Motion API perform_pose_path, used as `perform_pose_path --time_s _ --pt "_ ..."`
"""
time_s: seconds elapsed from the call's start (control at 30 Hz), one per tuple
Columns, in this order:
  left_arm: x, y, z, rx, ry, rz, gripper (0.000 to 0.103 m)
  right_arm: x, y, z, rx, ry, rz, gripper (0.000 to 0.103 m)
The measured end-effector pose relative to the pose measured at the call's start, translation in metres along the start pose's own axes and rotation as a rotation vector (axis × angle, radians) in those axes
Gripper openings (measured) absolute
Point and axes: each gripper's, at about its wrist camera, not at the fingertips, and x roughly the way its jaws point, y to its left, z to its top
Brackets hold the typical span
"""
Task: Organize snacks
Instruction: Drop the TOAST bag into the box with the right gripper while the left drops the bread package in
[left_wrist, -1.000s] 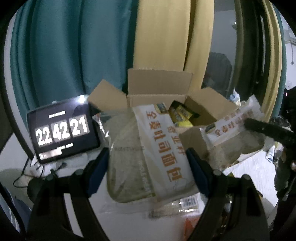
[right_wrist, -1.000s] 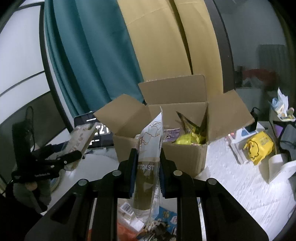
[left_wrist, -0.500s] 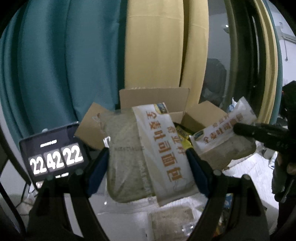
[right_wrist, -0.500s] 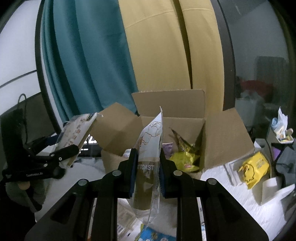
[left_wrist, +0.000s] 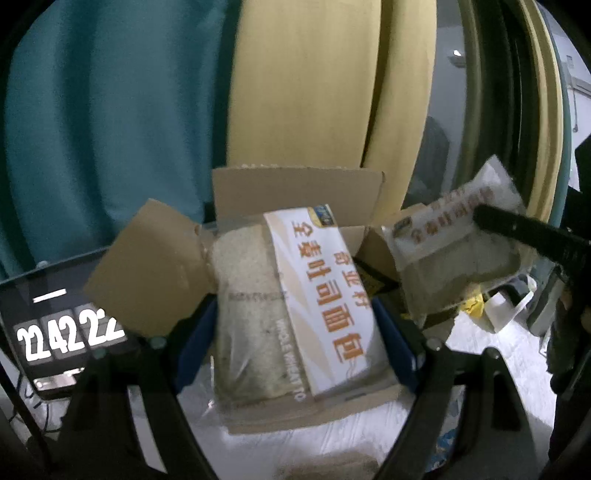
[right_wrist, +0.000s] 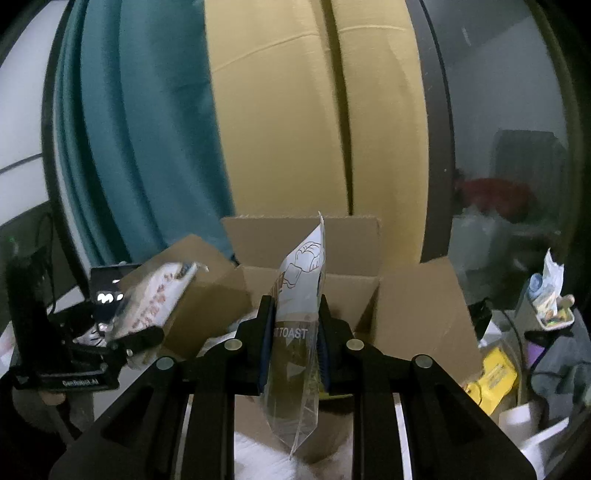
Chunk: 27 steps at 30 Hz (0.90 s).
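An open cardboard box stands just ahead, flaps spread. My left gripper is shut on a wide whole-wheat toast packet with an orange-lettered label, held flat over the box's front edge. In the right wrist view my right gripper is shut on a second toast packet, held upright and edge-on in front of the box. That second packet also shows to the right in the left wrist view, above the right flap. The left gripper's packet hangs by the left flap.
A tablet showing a clock stands left of the box. Teal and yellow curtains hang behind. A yellow packet, cables and clutter lie on the white tabletop to the right. More snack packets lie below the grippers.
Both grippers have carried their toast packets closer to the box, which now fills more of each view. The clock has slid off to the lower left.
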Motion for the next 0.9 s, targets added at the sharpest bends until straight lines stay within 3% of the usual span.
perform_pose_path --time_s 0.2,0.53,0.9 --pt "0.042 -0.002 0.005 0.012 0.054 -0.017 0.083 0.021 -0.013 0.008 -0.017 -0.005 -0.040 0.022" --pt "0.100 -0.008 0.012 0.017 0.143 -0.049 0.084 0.061 -0.031 0.020 -0.092 0.008 -0.189 0.022" --pt "0.123 -0.003 0.021 -0.012 0.191 -0.045 0.086 0.129 -0.020 0.016 -0.217 0.116 -0.305 0.023"
